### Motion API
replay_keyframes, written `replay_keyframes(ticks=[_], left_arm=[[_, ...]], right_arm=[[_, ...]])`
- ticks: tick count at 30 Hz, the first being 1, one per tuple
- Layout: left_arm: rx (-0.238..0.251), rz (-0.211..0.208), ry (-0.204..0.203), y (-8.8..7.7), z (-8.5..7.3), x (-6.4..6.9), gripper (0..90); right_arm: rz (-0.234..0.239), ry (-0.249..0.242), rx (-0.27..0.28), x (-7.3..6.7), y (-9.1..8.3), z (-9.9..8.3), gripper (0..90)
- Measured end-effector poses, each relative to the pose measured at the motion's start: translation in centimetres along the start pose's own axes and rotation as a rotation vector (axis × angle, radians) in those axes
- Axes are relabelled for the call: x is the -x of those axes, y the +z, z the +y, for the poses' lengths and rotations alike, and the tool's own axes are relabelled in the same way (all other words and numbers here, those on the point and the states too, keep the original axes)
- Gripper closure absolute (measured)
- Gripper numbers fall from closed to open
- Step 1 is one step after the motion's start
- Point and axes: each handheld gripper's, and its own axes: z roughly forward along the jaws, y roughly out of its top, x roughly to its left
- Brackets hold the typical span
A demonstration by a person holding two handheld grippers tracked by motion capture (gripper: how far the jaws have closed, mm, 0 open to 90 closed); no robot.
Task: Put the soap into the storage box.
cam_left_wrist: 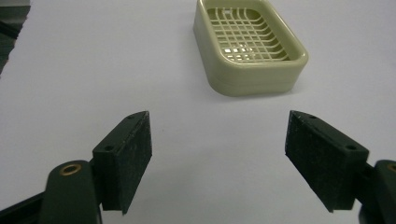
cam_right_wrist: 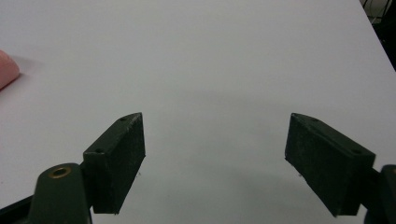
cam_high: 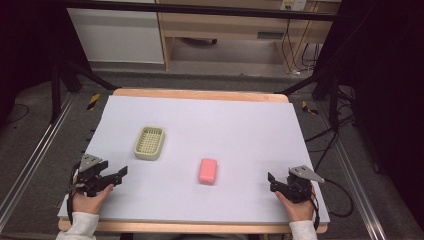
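Note:
A pale green soap dish [cam_high: 149, 142] with a grid bottom lies left of centre on the white sheet; in the left gripper view the soap dish [cam_left_wrist: 250, 44] is ahead and slightly right of the jaws. A pink soap bar [cam_high: 208, 171] rests near the middle, and the edge of the soap bar [cam_right_wrist: 7, 70] peeks in at the left of the right gripper view. My left gripper [cam_high: 119, 177] is held at the front left, open and empty [cam_left_wrist: 218, 158]. My right gripper [cam_high: 272, 181] is held at the front right, also open with nothing between its pads [cam_right_wrist: 215, 161].
The white sheet [cam_high: 235, 125] covers a wooden table [cam_high: 200, 94] whose edge shows at the back. Black frame legs and cables [cam_high: 330, 145] stand on the floor to both sides. A wooden cabinet [cam_high: 225, 25] stands behind the table.

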Motion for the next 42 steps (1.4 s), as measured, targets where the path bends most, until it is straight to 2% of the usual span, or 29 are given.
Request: replay_keyframes(ticks=[10, 20, 23, 42], left_arm=[[0.001, -0.016, 0.009, -0.1, 0.2, 0.6, 23.6], [-0.001, -0.04, 0.031, 0.2, 0.4, 2.2, 23.4], [-0.007, -0.05, 0.041, 0.4, 0.5, 2.7, 23.5], [-0.007, -0.088, 0.063, 0.8, 0.9, 5.0, 24.2]], right_arm=[[0.015, -0.006, -0.001, -0.2, 0.1, -0.1, 21.7], [0.024, 0.0, 0.016, -0.4, -0.1, -0.2, 22.5], [0.023, -0.007, 0.0, -0.5, 0.0, -0.3, 22.7], [0.037, -0.006, 0.004, -0.7, 0.0, -0.2, 24.8]])
